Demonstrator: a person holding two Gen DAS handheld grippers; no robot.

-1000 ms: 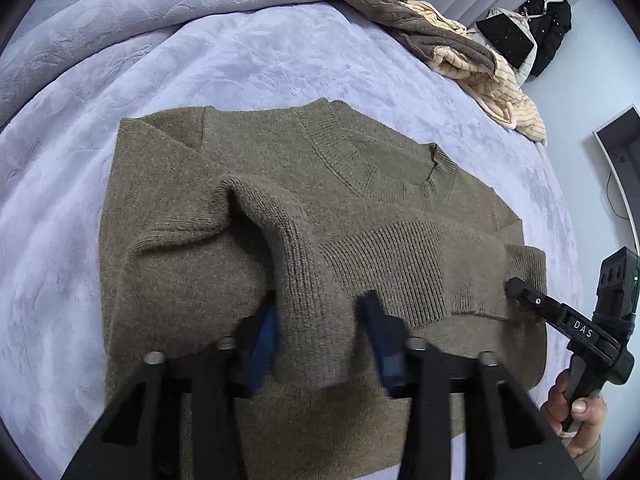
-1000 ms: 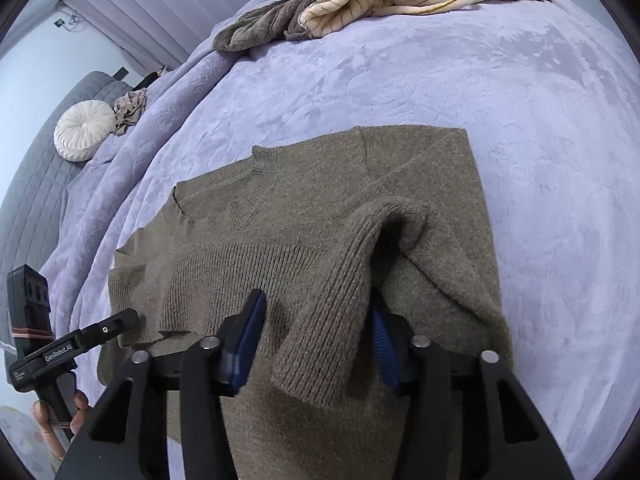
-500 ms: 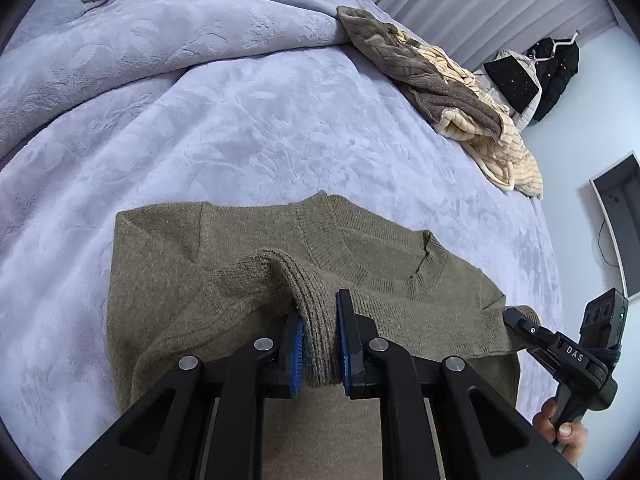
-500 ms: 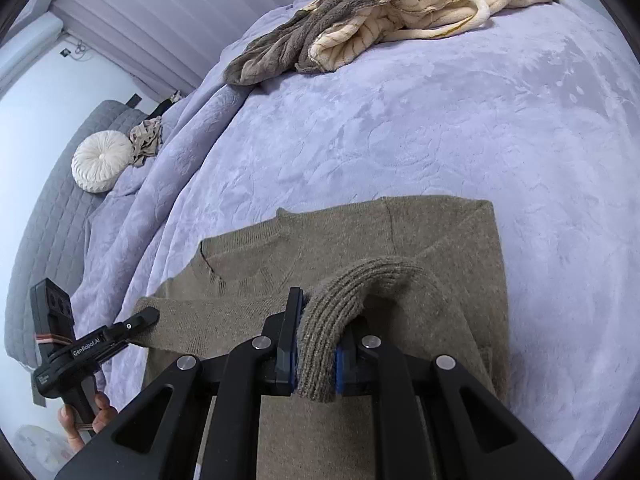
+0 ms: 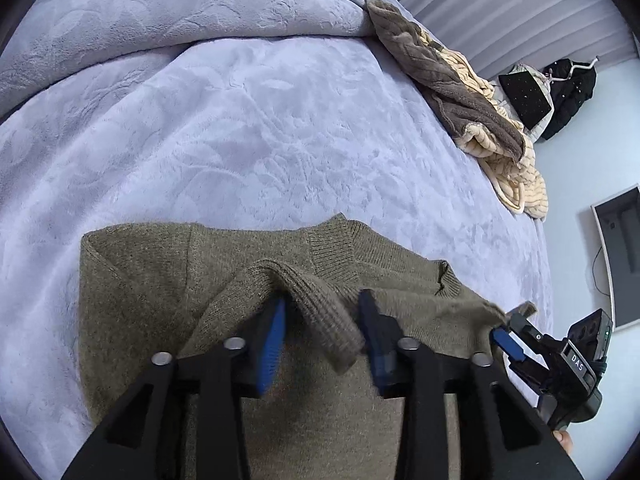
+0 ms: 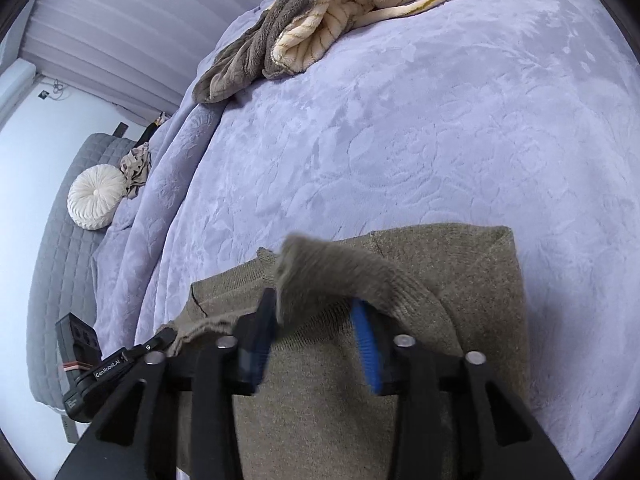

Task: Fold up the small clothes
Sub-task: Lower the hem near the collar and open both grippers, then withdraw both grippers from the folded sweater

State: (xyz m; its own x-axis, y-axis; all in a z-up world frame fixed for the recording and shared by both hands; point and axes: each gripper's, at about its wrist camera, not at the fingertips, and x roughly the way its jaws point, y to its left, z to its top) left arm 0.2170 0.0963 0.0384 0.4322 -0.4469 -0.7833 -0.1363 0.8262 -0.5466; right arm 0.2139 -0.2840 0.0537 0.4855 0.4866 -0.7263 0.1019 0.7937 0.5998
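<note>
The olive knit sweater [image 5: 152, 300] lies flat on the lavender bed [image 5: 280, 140], neckline away from both hands, hem nearest them. The left gripper [image 5: 324, 336] and right gripper [image 6: 316, 332] have just been opening; each stands wide, a ribbed fold of hem [image 5: 320, 312] slack between the pads, no longer pinched. The sweater's width runs from one gripper to the other, so either hand is equally close.

place: bedroom, likely | cues: bed blanket [image 5: 280, 128]; round cushion [image 6: 96, 196]
</note>
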